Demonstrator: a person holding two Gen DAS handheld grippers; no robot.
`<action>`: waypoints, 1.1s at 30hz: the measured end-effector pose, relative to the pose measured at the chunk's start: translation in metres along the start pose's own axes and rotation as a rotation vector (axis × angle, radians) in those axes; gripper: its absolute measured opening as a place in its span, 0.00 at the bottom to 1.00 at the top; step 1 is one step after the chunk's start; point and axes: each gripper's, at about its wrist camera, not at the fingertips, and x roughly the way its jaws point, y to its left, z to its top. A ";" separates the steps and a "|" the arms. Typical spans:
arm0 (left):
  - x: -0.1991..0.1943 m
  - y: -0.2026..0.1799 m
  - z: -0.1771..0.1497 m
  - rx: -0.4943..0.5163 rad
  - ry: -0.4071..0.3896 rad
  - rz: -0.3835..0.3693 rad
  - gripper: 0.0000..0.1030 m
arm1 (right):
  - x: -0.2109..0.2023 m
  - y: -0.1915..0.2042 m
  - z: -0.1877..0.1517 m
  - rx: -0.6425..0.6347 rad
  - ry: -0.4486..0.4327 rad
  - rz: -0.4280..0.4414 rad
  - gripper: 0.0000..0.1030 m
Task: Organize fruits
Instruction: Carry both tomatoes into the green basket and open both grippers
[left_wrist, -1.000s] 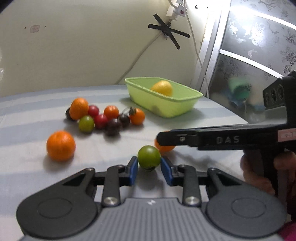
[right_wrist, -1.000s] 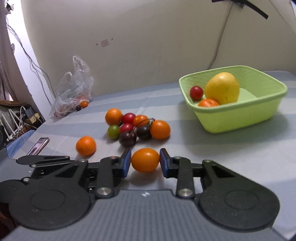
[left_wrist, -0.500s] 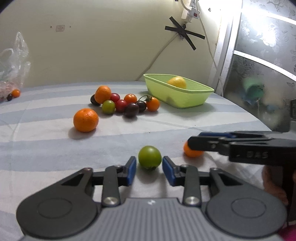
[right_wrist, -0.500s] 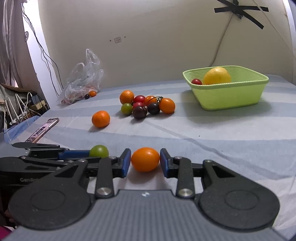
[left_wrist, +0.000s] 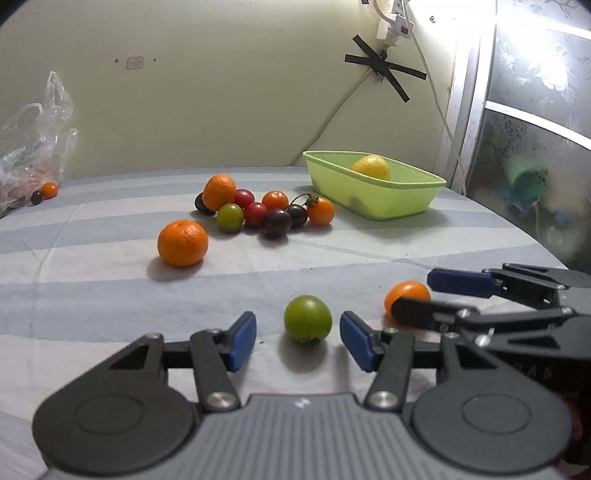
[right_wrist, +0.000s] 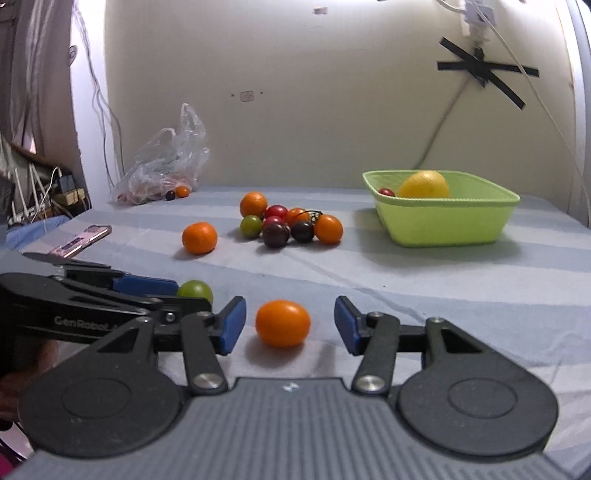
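While lying on the striped blue-and-white cloth of the desk (left_wrist: 92, 266), small round green tomato (left_wrist: 307, 319) sits between the blue pads of the left gripper (left_wrist: 298, 341), touched by neither pad; jaws released and opening, gaps visible on both sides. Likewise placed: small oval orange tomato (right_wrist: 283, 323), on the cloth between the pads of the right gripper (right_wrist: 290, 325), clear of both; jaws there also released and opening. Both grippers side by side, right gripper entering the left wrist view from the right edge, its near finger partly covering the orange tomato. Farther back, near mid-desk: lone round orange mandarin (left_wrist: 183, 242), standing apart from a tight cluster of mixed small fruit (left_wrist: 258, 210) comprising a second mandarin, a green tomato, red, orange and dark purple tomatoes, some touching, one with a stem. Right of the cluster, near the far edge: rectangular lime-green plastic basket (right_wrist: 450, 221), upright, holding a large yellow citrus fruit (right_wrist: 424, 184) and a small red tomato (right_wrist: 386, 192). Far left corner against the wall: crumpled clear plastic bag (right_wrist: 166, 166), with one small orange and one dark fruit just beside it. Left edge in the right wrist view: pink smartphone (right_wrist: 81, 240), flat on the cloth. Wall behind: black tape cross (left_wrist: 384, 70) over a white cable.
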 end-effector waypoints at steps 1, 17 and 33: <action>0.001 -0.001 0.000 0.002 -0.001 0.003 0.50 | 0.002 0.002 0.000 -0.013 0.008 -0.002 0.54; 0.006 0.001 0.001 -0.003 -0.011 -0.007 0.46 | 0.010 0.001 0.000 0.015 0.071 -0.012 0.54; 0.005 0.003 0.000 -0.013 -0.016 -0.044 0.27 | 0.011 0.012 -0.001 -0.043 0.066 -0.043 0.36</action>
